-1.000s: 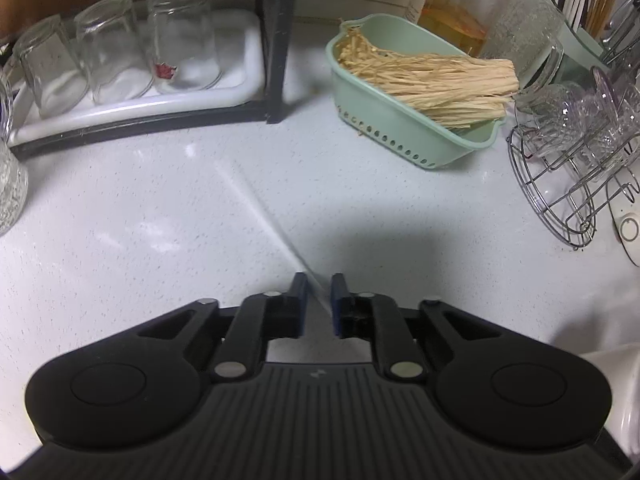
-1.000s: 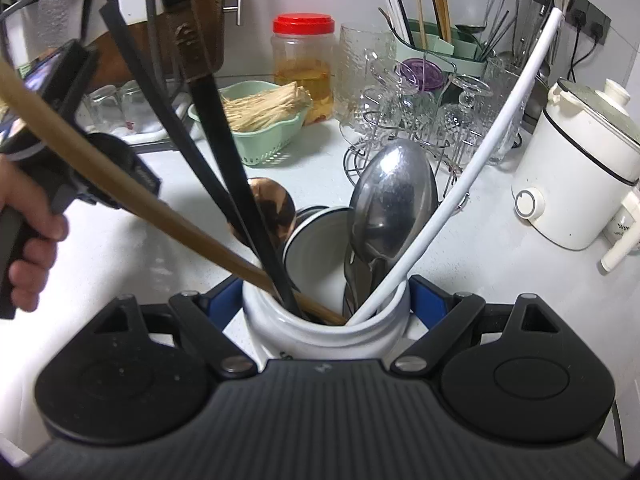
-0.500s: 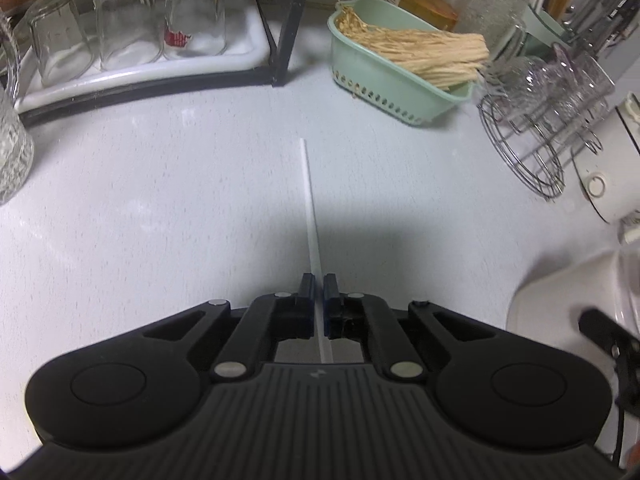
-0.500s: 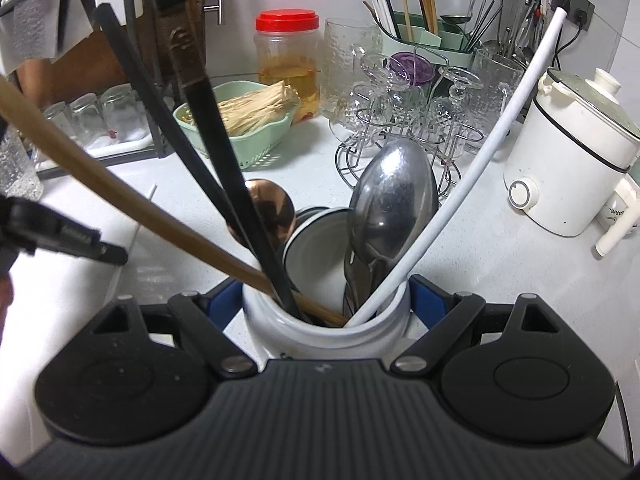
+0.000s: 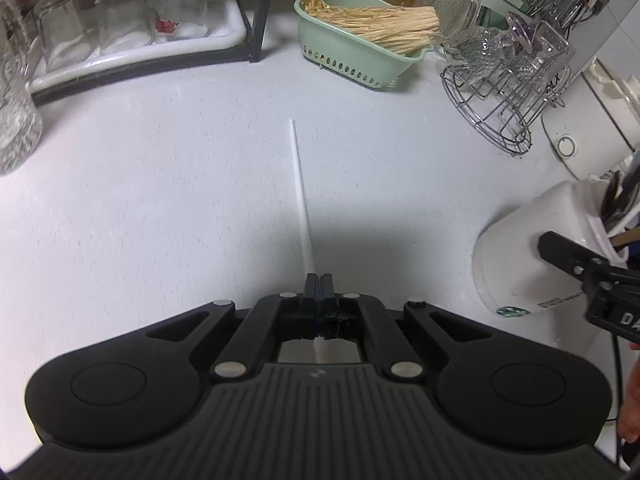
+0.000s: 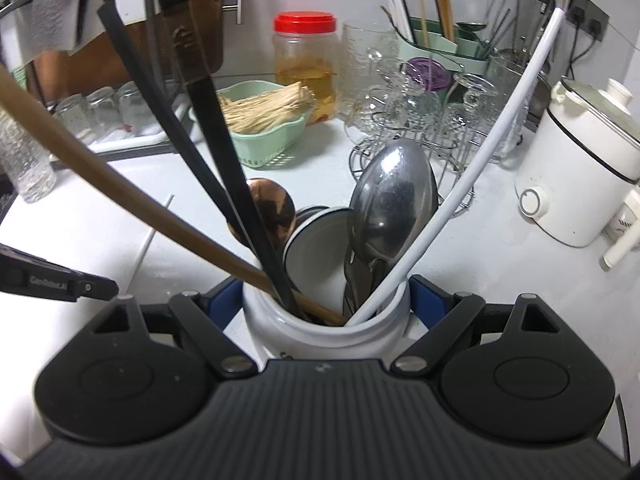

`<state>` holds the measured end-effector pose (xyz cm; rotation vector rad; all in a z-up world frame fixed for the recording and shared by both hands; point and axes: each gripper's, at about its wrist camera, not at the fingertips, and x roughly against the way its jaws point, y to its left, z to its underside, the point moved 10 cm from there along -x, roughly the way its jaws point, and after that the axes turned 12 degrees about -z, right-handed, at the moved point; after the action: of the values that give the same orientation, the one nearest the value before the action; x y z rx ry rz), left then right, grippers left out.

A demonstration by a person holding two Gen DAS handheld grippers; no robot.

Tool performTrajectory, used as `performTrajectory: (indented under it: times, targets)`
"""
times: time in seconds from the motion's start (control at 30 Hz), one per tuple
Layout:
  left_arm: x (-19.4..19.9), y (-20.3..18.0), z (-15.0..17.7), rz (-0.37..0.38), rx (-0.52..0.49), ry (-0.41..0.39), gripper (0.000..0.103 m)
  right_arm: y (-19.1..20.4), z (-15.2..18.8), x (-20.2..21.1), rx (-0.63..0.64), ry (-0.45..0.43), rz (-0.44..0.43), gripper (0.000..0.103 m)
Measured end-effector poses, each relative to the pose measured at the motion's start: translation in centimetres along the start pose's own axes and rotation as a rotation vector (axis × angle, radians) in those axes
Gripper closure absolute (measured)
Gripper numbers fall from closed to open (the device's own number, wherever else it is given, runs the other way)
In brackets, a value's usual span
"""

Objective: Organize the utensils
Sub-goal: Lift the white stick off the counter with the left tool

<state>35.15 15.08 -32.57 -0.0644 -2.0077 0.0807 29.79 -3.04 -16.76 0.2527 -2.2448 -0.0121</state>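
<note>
My left gripper (image 5: pixel 319 280) is shut on a thin white chopstick (image 5: pixel 299 184) that points forward over the white counter. My right gripper (image 6: pixel 326 292) is shut on a white ceramic utensil mug (image 6: pixel 326 330), blue pads on both sides. The mug holds a metal spoon (image 6: pixel 394 196), a copper spoon (image 6: pixel 272 208), a wooden handle (image 6: pixel 120 176), black handles (image 6: pixel 216 128) and a white chopstick (image 6: pixel 480 160). The mug also shows in the left wrist view (image 5: pixel 532 248) at the right, tilted. The held chopstick shows in the right wrist view (image 6: pixel 152 236) at the left.
A green basket of straw-coloured sticks (image 5: pixel 368 36), a wire rack of glasses (image 5: pixel 508 76), a tray of upturned glasses (image 5: pixel 120 28) and a white cooker (image 5: pixel 600 120) stand along the back. A green cutlery drainer (image 6: pixel 440 40) and red-lidded jar (image 6: pixel 304 60) stand behind.
My left gripper closed fully on the white chopstick and swung right, bringing the mug into its view. My right gripper kept hold of the mug.
</note>
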Motion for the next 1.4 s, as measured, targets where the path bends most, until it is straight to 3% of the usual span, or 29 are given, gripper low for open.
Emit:
performTrajectory:
  times: [0.3, 0.5, 0.7, 0.77, 0.83, 0.9, 1.1, 1.2, 1.27, 1.4]
  targets:
    - [2.2, -0.9, 3.0, -0.058, 0.001, 0.021, 0.103, 0.3, 0.2, 0.1, 0.053, 0.005, -0.058, 0.013]
    - [3.8, -2.3, 5.2, -0.058, 0.015, 0.019, 0.103, 0.7, 0.6, 0.5, 0.092, -0.017, -0.101, 0.013]
    - [5.0, -0.8, 5.9, -0.086, 0.115, -0.015, 0.101, 0.7, 0.9, 0.9, 0.129, -0.028, -0.144, 0.013]
    - [5.1, -0.3, 6.3, -0.089, 0.136, -0.010, 0.096, 0.7, 1.0, 0.9, 0.140, -0.030, -0.158, 0.013]
    - [5.1, -0.4, 6.8, -0.087, 0.119, -0.014, 0.081, 0.7, 1.0, 1.0, 0.149, -0.032, -0.168, 0.013]
    - [4.8, -0.5, 7.2, -0.110, 0.104, -0.015, 0.076, 0.9, 1.0, 1.0, 0.155, -0.037, -0.174, 0.013]
    - [3.5, -0.5, 7.4, -0.171, 0.067, -0.032, 0.076, 0.9, 1.1, 1.2, 0.164, -0.051, -0.186, 0.013]
    - [2.9, -1.1, 7.8, -0.133, 0.051, -0.027, 0.082, 0.9, 1.1, 1.2, 0.167, -0.051, -0.190, 0.013]
    - [2.6, -1.2, 8.1, -0.160, 0.027, -0.027, 0.093, 0.9, 1.0, 1.2, 0.171, -0.047, -0.193, 0.013]
    - [2.7, -1.6, 8.4, -0.178, -0.023, -0.020, 0.095, 0.9, 1.0, 1.2, 0.175, -0.045, -0.199, 0.013]
